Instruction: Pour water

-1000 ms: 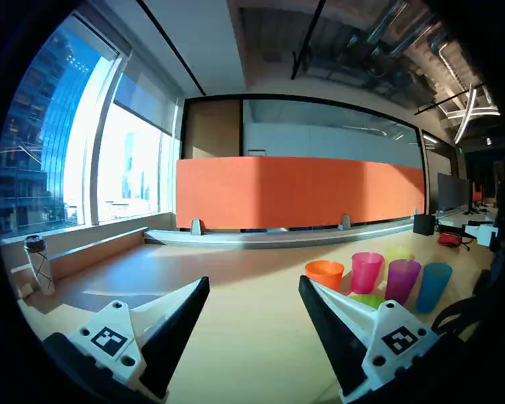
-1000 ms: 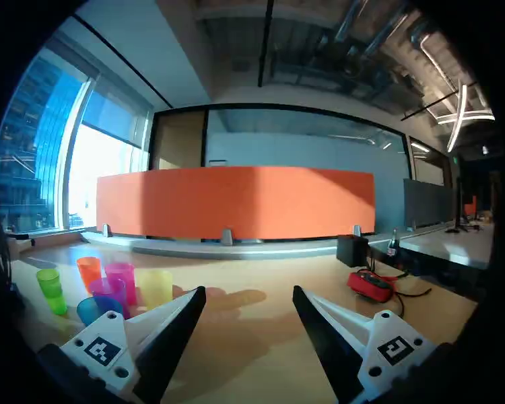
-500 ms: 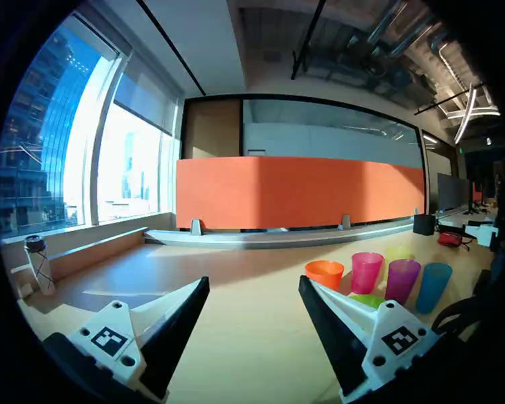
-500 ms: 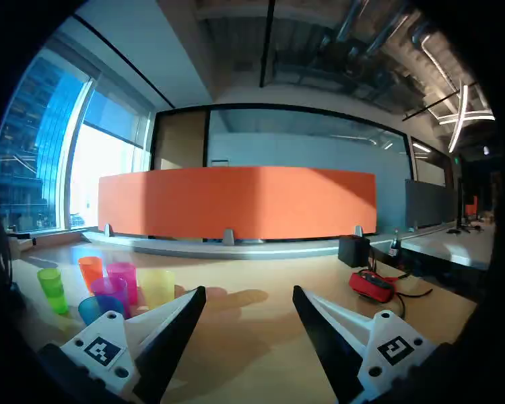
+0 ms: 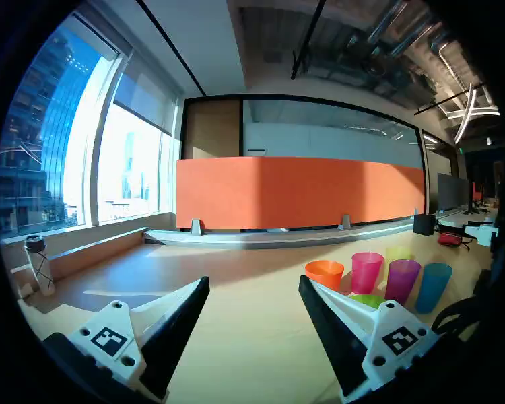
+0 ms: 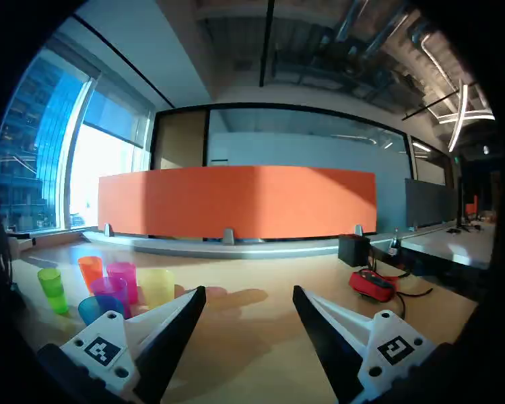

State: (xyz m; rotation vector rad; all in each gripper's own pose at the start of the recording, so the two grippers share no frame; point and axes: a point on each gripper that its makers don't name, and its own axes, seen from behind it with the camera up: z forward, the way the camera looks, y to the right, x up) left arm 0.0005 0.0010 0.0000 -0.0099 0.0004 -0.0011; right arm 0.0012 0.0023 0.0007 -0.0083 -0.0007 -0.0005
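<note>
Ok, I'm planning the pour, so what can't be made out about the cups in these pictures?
Water level, both views: the cups stand side-on, so their insides are hidden.
Green cup, left gripper view: mostly behind a finger of the left tongs.
Blue cup, right gripper view: lower part behind a finger of the right tongs.
Bottle on far desk, right gripper view: too small to tell contents.

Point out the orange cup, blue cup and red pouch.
orange cup [image 5: 324, 275], left gripper view, side wall.
blue cup [image 5: 433, 288], left gripper view, side wall.
red pouch [image 6: 369, 285], right gripper view, top face.
</note>
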